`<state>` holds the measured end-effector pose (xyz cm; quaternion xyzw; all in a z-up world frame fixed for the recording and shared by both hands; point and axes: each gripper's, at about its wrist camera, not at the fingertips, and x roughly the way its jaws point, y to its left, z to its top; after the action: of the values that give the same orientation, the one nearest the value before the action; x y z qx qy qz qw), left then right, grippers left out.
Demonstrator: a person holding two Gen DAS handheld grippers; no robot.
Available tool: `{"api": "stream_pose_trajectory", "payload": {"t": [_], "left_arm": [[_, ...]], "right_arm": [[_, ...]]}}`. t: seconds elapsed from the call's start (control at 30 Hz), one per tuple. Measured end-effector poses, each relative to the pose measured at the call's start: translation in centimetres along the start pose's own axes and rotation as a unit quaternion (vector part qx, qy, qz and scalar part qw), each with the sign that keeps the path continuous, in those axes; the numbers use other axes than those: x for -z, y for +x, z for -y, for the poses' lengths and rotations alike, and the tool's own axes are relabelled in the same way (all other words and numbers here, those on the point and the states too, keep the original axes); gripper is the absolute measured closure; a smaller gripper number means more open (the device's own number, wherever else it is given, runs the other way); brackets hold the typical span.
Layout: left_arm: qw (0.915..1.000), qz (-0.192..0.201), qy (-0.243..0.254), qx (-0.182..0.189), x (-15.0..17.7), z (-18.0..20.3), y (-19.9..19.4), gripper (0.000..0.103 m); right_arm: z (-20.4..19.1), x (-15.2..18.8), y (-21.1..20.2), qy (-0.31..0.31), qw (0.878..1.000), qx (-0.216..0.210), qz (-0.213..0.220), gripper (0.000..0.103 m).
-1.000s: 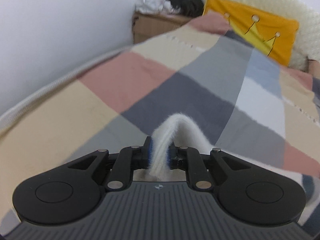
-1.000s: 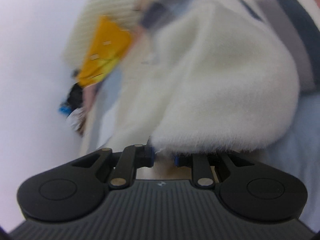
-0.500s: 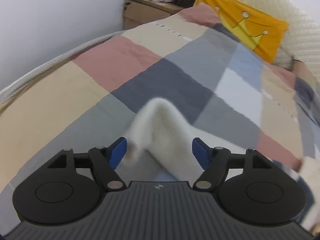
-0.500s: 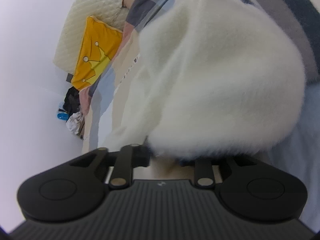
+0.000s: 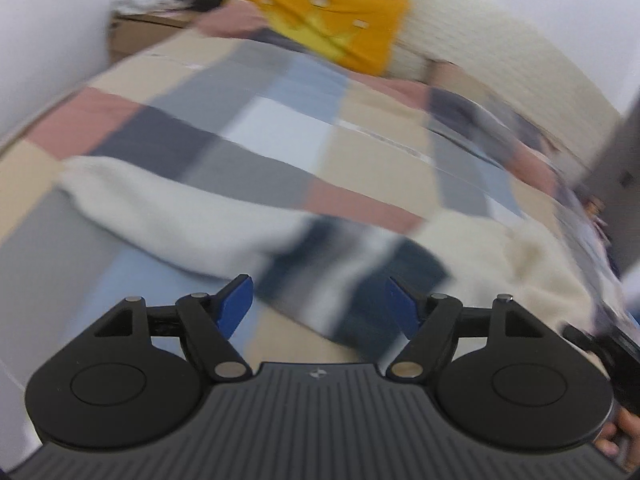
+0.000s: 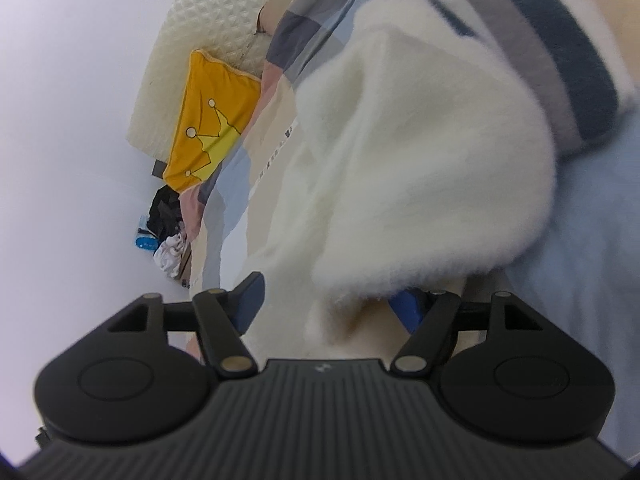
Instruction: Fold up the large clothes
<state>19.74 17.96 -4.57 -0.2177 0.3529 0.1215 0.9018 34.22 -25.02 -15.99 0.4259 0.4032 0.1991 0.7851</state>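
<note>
Where white wall (image 5: pixel 48 40) meets patchwork bedspread (image 5: pixel 280 128), orange pillow (image 5: pixel 332 36), quilted headboard (image 5: pixel 480 64).

Patchwork-covered bed (image 5: pixel 280 128), fluffy white garment (image 5: pixel 168 208), yellow pillow (image 5: pixel 332 36)

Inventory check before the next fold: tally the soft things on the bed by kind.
Fluffy white sweater with grey and navy stripes: 1
Yellow crown pillow: 1
Patchwork bedcover: 1
Total: 3

A: How are the left gripper (image 5: pixel 318 304) and right gripper (image 6: pixel 326 300) being built?
B: Black ribbed bodies, round side discs, silver pivot screws and blue finger pads (image 5: pixel 236 302) are being shown.
</note>
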Motion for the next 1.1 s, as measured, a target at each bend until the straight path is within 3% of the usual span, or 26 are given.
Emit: {"api": "stream_pose_trajectory", "payload": {"t": [0.3, 0.43, 0.6, 0.63, 0.67, 0.77, 1.03, 1.1], "left_arm": [[0.9921, -0.059, 0.046, 0.101, 6.5, 12.1, 4.4, 0.027], [0.9863, -0.08, 0.063, 0.129, 9.2, 15.3, 7.2, 0.035], [0.9752, -0.1, 0.083, 0.179, 12.0, 18.7, 10.4, 0.041], [0.9733, -0.1, 0.093, 0.185, 12.4, 19.2, 10.9, 0.041], [0.9724, -0.099, 0.105, 0.184, 12.9, 19.6, 11.3, 0.041], [0.9704, -0.081, 0.142, 0.178, 14.1, 20.8, 11.8, 0.041], [0.9706, 0.008, 0.207, 0.122, 16.4, 22.1, 11.8, 0.041], [0.968, 0.012, 0.225, 0.111, 17.0, 22.3, 12.0, 0.049]], "right_arm": [[1.5, -0.9, -0.8, 0.034, 0.999, -0.018, 0.016, 0.032], [2.0, -1.5, -1.5, 0.046, 0.998, -0.038, 0.026, 0.034], [3.2, -2.7, -2.5, 0.051, 0.996, -0.052, 0.047, 0.05], [3.4, -3.0, -2.5, 0.049, 0.996, -0.05, 0.051, 0.058], [3.6, -3.2, -2.5, 0.049, 0.996, -0.048, 0.054, 0.065], [4.4, -4.0, -2.4, 0.058, 0.995, -0.058, 0.061, 0.069], [4.1, -4.8, -2.1, 0.042, 0.994, -0.042, 0.087, 0.072], [3.9, -4.9, -2.2, 0.039, 0.994, -0.039, 0.097, 0.073]]}}
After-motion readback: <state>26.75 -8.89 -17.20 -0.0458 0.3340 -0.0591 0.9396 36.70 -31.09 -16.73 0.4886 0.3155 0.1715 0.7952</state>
